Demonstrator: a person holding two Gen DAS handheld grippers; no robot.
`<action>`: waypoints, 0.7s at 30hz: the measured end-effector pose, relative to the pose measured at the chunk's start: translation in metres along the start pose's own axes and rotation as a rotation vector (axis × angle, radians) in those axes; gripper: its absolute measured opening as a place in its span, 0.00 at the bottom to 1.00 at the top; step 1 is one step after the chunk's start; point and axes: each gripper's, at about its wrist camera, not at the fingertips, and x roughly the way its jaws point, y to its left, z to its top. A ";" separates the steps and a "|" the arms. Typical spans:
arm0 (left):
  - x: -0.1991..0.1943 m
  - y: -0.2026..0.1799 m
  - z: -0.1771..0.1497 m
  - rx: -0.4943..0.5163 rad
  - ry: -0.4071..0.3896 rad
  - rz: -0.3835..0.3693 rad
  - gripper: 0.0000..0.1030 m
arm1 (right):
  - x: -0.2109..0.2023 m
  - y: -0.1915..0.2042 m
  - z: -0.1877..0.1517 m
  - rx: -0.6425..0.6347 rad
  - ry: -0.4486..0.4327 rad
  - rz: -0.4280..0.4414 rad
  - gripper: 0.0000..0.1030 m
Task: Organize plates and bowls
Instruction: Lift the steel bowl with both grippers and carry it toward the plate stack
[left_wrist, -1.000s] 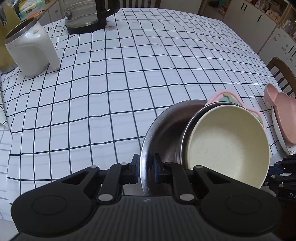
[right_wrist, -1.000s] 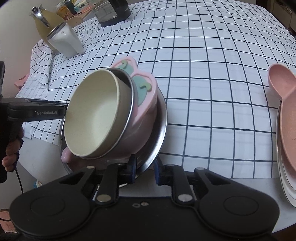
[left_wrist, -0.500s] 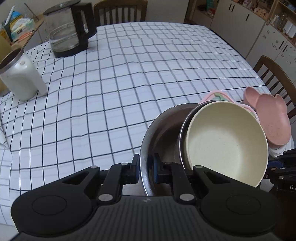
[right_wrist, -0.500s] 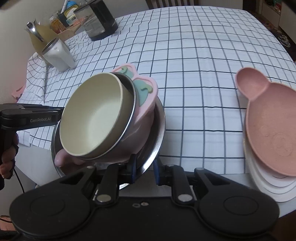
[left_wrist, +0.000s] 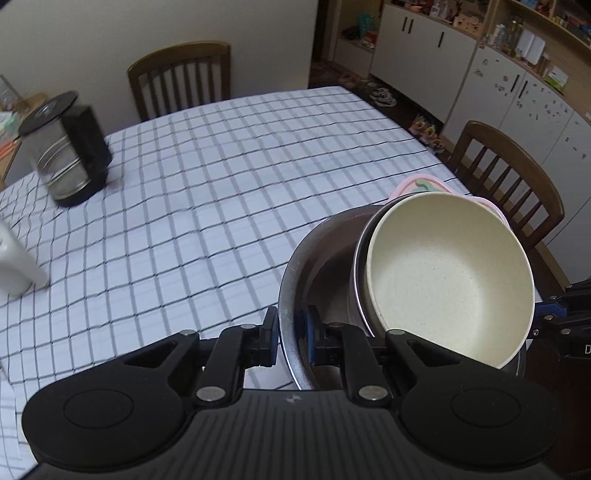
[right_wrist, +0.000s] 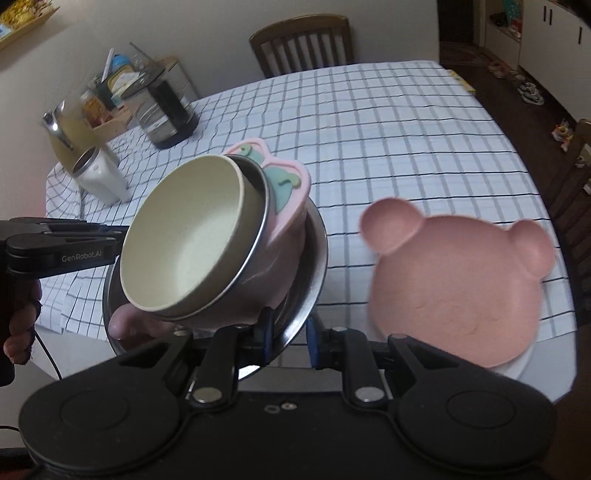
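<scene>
A nested stack hangs above the table's near edge: a large steel bowl (left_wrist: 317, 266) (right_wrist: 316, 258) carries a pink bowl (right_wrist: 284, 240) (left_wrist: 413, 184), a smaller steel bowl (right_wrist: 255, 236) and a cream bowl (left_wrist: 443, 269) (right_wrist: 184, 236), all tipped. My left gripper (left_wrist: 290, 336) is shut on the steel bowl's near rim. My right gripper (right_wrist: 288, 332) is shut on the rim at the opposite side. A pink bear-shaped plate (right_wrist: 458, 284) lies on a white plate (right_wrist: 517, 365) at the table's near right edge.
On the checked tablecloth (left_wrist: 221, 192) stand a glass kettle (left_wrist: 62, 155) (right_wrist: 162, 110) and a white jug (right_wrist: 99, 173) (left_wrist: 14, 258) at the left. Wooden chairs (left_wrist: 181, 77) (left_wrist: 509, 177) stand round the table. White cupboards (left_wrist: 517, 85) line the right wall.
Both grippers have lifted the bowl stack up and back from the table; more of the room and the whole pink bear plate have come into view.
</scene>
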 end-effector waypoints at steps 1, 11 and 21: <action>0.002 -0.009 0.004 0.009 -0.004 -0.007 0.13 | -0.004 -0.007 0.001 0.006 -0.006 -0.007 0.19; 0.035 -0.095 0.038 0.075 -0.030 -0.040 0.13 | -0.034 -0.084 0.007 0.058 -0.048 -0.078 0.19; 0.078 -0.149 0.041 0.099 0.004 -0.046 0.13 | -0.036 -0.154 -0.003 0.095 -0.021 -0.111 0.19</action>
